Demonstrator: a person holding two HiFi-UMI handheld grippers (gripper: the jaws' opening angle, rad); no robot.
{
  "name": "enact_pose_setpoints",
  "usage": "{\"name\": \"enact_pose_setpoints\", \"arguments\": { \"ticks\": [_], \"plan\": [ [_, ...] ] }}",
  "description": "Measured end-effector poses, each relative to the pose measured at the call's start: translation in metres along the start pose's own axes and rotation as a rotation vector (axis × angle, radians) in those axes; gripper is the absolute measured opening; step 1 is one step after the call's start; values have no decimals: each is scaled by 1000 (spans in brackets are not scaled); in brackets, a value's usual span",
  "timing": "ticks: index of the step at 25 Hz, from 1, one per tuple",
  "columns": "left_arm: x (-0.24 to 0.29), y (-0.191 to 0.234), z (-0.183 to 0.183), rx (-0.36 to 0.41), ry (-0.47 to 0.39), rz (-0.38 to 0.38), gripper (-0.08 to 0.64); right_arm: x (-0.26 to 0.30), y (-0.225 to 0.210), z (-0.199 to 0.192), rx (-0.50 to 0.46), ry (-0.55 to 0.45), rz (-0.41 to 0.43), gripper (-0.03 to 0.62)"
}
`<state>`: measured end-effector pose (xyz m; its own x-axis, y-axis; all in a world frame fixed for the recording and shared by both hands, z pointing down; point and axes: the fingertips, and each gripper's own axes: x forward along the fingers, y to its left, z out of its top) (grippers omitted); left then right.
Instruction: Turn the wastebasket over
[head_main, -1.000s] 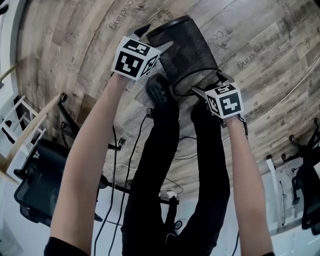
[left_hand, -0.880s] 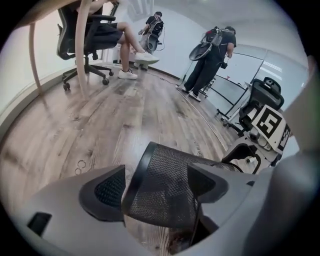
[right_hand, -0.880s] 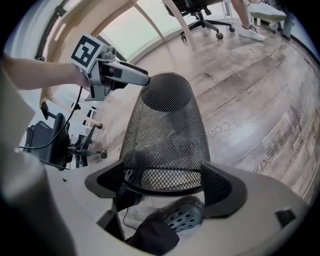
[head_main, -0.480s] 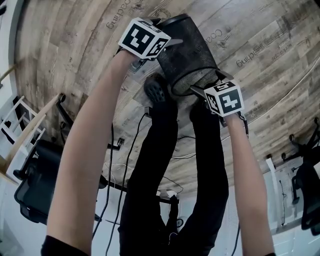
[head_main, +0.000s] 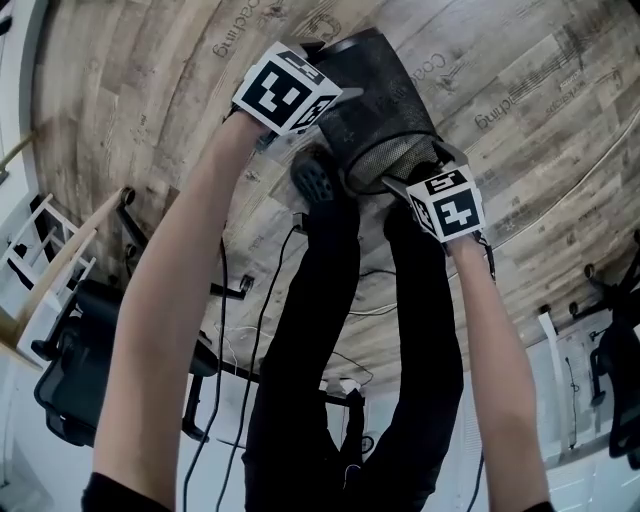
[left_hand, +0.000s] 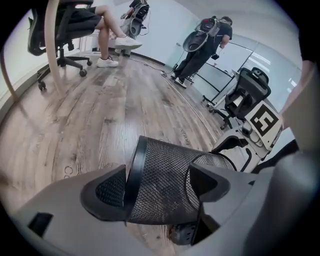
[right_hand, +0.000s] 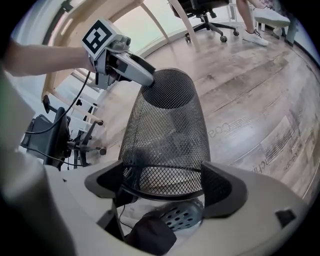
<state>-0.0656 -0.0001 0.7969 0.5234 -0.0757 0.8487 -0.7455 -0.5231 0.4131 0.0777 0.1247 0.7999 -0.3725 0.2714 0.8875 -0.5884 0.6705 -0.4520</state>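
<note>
The black mesh wastebasket (head_main: 375, 105) hangs tilted above the person's shoes (head_main: 315, 182). Its thick black band end points away and its other end comes toward the body. My left gripper (head_main: 328, 70) is at the banded end. In the left gripper view the jaws (left_hand: 159, 187) stand wide, with the basket (left_hand: 160, 160) between them and no clear press on it. My right gripper (head_main: 415, 168) is shut across the basket's near ring. In the right gripper view (right_hand: 165, 182) both pads sit against that ring, and the left gripper (right_hand: 145, 77) shows at the basket's (right_hand: 165, 125) far end.
The wood-plank floor (head_main: 150, 120) lies all around. Cables (head_main: 225, 320) trail by the legs. Office chairs stand at the left (head_main: 70, 360) and far off (left_hand: 247, 90). A seated person (left_hand: 107, 30) and a standing one (left_hand: 200, 42) are in the distance.
My left gripper has slid along the basket toward its banded end and rolled, its marker cube now higher in the head view. The right gripper and the basket have stayed put.
</note>
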Motion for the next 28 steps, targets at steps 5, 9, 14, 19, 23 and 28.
{"name": "enact_pose_setpoints", "arguments": {
  "ticks": [5,9,14,19,23,28],
  "plan": [
    [-11,-14,17,55,-33,1,414,0,4,-3,-8,-28,1,448],
    [-25,-14,42,116,-63,39,363,2,7,7,6,-62,1,448],
    [-41,-14,64,162,-96,64,357,5,9,24,-1,-95,-15,448],
    [-53,-20,67,183,-109,78,347,6,13,29,-32,-121,-31,449],
    [-61,-28,56,189,-109,80,347,6,21,26,-62,-158,-46,449],
    [-71,-36,48,170,-129,73,336,7,22,21,-114,-172,-59,449]
  ]
}}
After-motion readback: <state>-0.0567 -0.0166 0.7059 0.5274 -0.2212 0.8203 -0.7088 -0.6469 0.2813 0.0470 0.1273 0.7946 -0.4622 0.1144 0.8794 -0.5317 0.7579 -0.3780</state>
